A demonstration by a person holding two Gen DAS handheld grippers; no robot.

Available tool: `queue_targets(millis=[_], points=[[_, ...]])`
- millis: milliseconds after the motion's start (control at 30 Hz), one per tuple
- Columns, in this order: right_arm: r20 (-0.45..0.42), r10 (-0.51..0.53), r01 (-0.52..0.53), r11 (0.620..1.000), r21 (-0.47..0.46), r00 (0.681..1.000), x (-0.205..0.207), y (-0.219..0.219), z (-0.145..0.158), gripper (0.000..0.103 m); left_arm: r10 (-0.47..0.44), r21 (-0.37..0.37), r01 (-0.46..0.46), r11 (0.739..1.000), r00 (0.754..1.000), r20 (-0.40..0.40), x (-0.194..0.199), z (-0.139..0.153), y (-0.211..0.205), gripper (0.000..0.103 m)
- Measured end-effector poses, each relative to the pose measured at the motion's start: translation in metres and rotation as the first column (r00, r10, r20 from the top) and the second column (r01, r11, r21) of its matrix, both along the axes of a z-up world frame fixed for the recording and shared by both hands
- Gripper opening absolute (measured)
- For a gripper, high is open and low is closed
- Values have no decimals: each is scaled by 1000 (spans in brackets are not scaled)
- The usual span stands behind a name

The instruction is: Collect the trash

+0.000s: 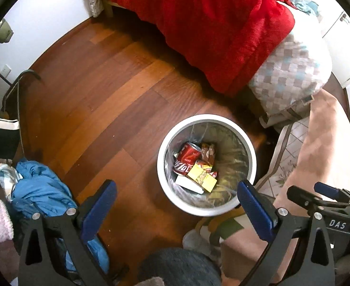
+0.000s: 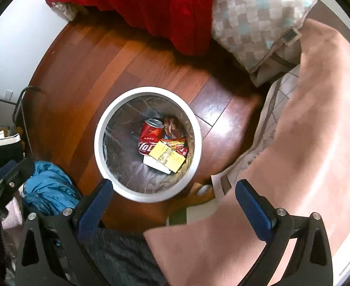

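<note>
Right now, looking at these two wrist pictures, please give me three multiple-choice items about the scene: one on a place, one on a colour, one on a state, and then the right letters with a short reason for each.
1. Where does the red can lie?
A. on the wooden floor
B. inside the white bin
C. on the red blanket

2. What colour is the flat packet that lies on top of the trash?
A. yellow
B. green
C. black

3. How do the jaws of the left gripper and the right gripper stand?
A. both shut on trash
B. one shut on the can
C. both open and empty

Answers:
1 B: the can lies on its side within the bin's round rim.
2 A: the packet over the can and a white piece is clearly yellow.
3 C: in each wrist view the blue pads stand wide apart with nothing between them.
</note>
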State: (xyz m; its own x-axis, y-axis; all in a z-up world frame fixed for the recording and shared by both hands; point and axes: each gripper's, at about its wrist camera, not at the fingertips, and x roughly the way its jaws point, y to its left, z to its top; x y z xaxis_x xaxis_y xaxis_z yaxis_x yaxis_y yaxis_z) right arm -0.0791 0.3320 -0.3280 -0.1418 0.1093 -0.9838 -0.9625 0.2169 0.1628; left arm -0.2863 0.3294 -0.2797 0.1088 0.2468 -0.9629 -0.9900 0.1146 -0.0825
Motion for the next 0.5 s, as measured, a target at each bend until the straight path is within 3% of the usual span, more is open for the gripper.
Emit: queue_targets(millis=[233,500], points=[[-34,11,-10,998,54,999,-8,-33,39,103,-19,39,18,999,1000,22,0,37,-30,103],[-97,37,-21,987,158,995,-13,-69,104,103,-59,118,50,992,995,79,2,97,-57,103]])
